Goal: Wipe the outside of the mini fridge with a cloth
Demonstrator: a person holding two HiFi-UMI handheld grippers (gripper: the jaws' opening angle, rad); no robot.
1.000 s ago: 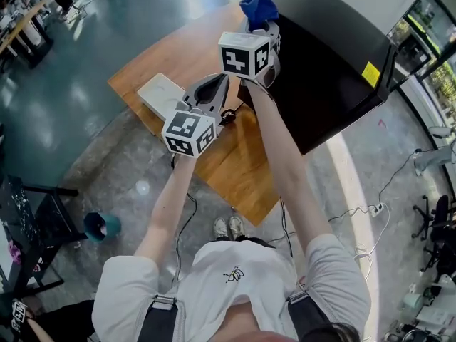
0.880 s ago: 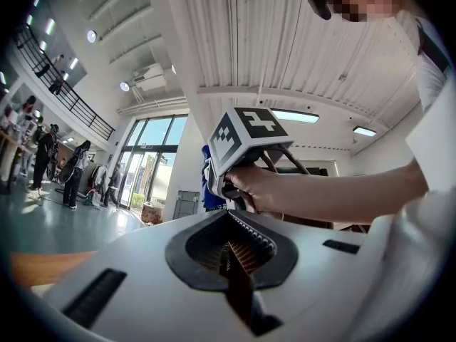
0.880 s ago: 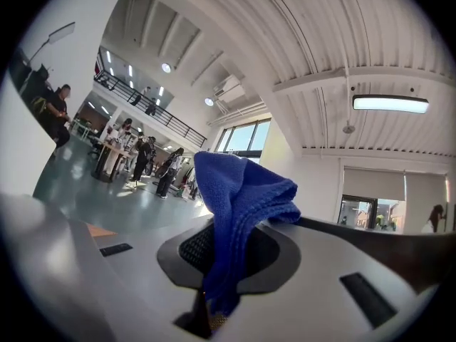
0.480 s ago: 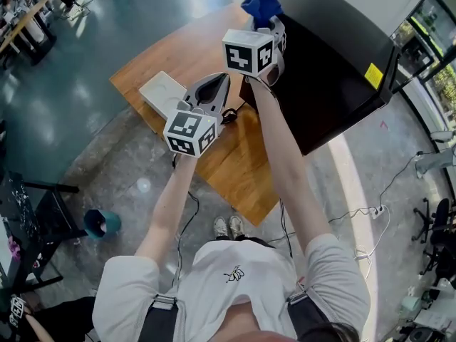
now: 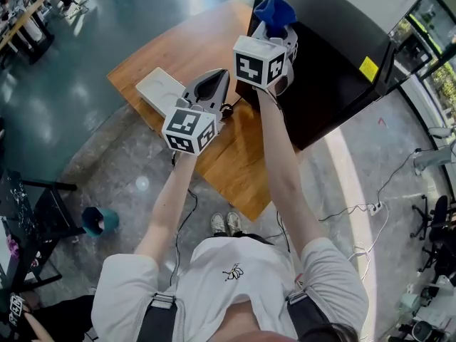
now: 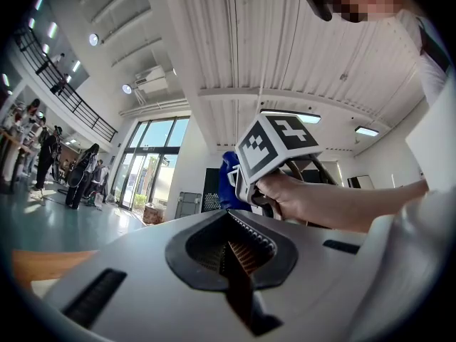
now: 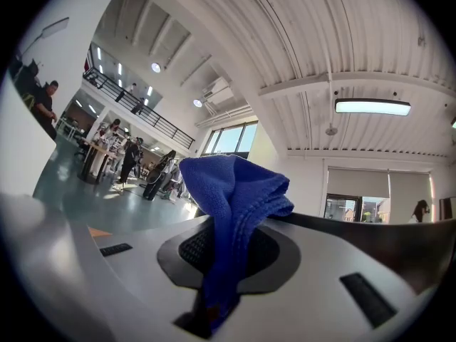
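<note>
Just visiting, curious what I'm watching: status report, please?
Right gripper shut on blue cloth, held at top corner of mini fridge. Left gripper shut, empty, over wooden table. Cloth-to-fridge contact unclear. Nothing blocking.

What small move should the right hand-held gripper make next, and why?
Probably ease the right hand-held gripper toward the black mini fridge until the blue cloth it clamps presses flat. The cloth is bunched by the fridge's top edge, and contact isn't clear.

A glossy grey floor (image 5: 78,55) is seen left of the left claw (image 5: 219,80); tall windows (image 6: 151,164) and ceiling strip lights (image 7: 372,106) are shown beyond it.
</note>
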